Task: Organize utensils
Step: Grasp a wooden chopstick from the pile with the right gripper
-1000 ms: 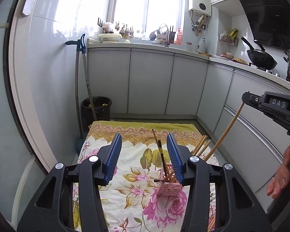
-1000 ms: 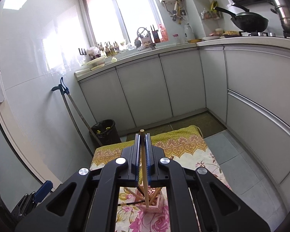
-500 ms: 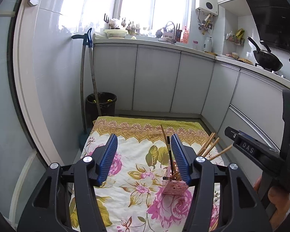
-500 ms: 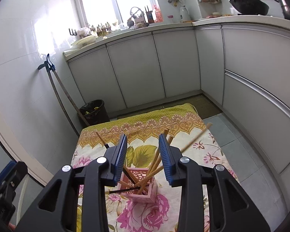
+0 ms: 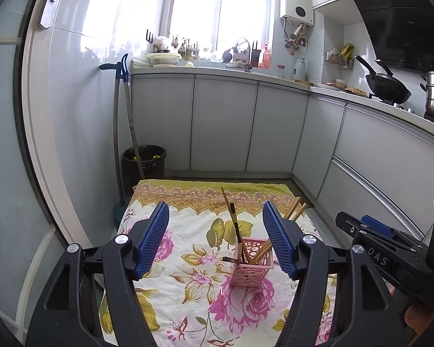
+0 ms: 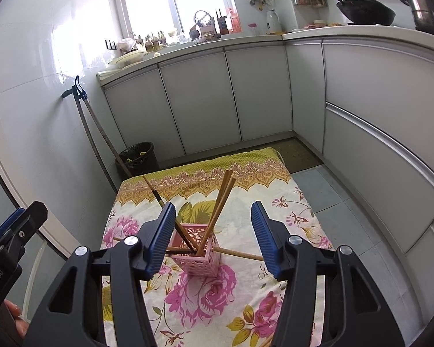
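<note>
A pink perforated holder (image 5: 250, 263) stands upright on a floral cloth (image 5: 193, 277); it also shows in the right wrist view (image 6: 198, 253). Wooden chopsticks (image 6: 221, 202) and a dark-tipped stick (image 5: 235, 225) stand in it, leaning apart. A loose chopstick (image 6: 240, 254) lies on the cloth beside the holder. My left gripper (image 5: 215, 237) is open and empty above the cloth, the holder below its right finger. My right gripper (image 6: 214, 232) is open and empty, straddling the holder from above. The right gripper also appears in the left wrist view (image 5: 373, 243).
A black waste bin (image 5: 144, 160) and leaning handles (image 5: 124, 133) stand at the cloth's far left. Grey cabinets (image 5: 222, 124) run along the back and right. Another stick end (image 6: 266, 341) shows at the cloth's near edge. Tiled floor (image 6: 318, 188) lies right of the cloth.
My right gripper was shut on a chopstick over the holder; it has opened and the chopstick now stands in the holder. Both grippers have backed away a little.
</note>
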Demonstrator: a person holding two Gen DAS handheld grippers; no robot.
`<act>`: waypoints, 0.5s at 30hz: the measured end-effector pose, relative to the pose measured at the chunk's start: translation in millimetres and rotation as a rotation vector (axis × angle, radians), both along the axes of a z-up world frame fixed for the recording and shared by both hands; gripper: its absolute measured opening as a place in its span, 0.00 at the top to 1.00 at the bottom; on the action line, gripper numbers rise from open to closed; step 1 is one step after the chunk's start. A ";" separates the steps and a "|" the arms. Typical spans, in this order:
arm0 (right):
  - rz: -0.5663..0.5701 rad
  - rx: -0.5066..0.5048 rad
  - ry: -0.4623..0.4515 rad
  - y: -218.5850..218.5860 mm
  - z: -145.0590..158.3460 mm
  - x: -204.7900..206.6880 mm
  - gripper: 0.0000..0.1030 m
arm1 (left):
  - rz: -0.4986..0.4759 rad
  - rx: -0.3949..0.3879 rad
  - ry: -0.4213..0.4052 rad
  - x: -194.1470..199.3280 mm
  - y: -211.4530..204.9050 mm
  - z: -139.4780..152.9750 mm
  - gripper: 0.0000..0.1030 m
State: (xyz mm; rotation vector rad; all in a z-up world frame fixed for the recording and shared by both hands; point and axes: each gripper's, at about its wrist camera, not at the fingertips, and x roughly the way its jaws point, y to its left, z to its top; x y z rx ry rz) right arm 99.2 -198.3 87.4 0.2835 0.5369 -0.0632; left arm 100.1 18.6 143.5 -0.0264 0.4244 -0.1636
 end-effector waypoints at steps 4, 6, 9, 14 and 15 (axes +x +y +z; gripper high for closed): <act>-0.002 0.023 0.015 -15.6 1.3 -9.8 0.47 | -0.006 -0.001 -0.012 -9.5 -0.5 4.4 0.37; -0.010 0.005 0.029 -25.9 -0.8 -11.3 0.39 | -0.012 -0.005 -0.018 -13.9 -0.5 5.0 0.35; 0.004 0.024 0.052 -46.9 -11.6 -10.1 0.39 | -0.034 0.002 -0.016 -18.8 -2.2 4.4 0.35; 0.195 -0.055 0.141 -56.3 -46.1 -3.1 0.39 | -0.136 0.052 0.037 -23.6 -11.5 -10.4 0.33; 0.231 -0.101 0.167 -55.1 -56.0 -2.3 0.39 | -0.162 0.062 0.055 -25.0 -13.7 -15.5 0.30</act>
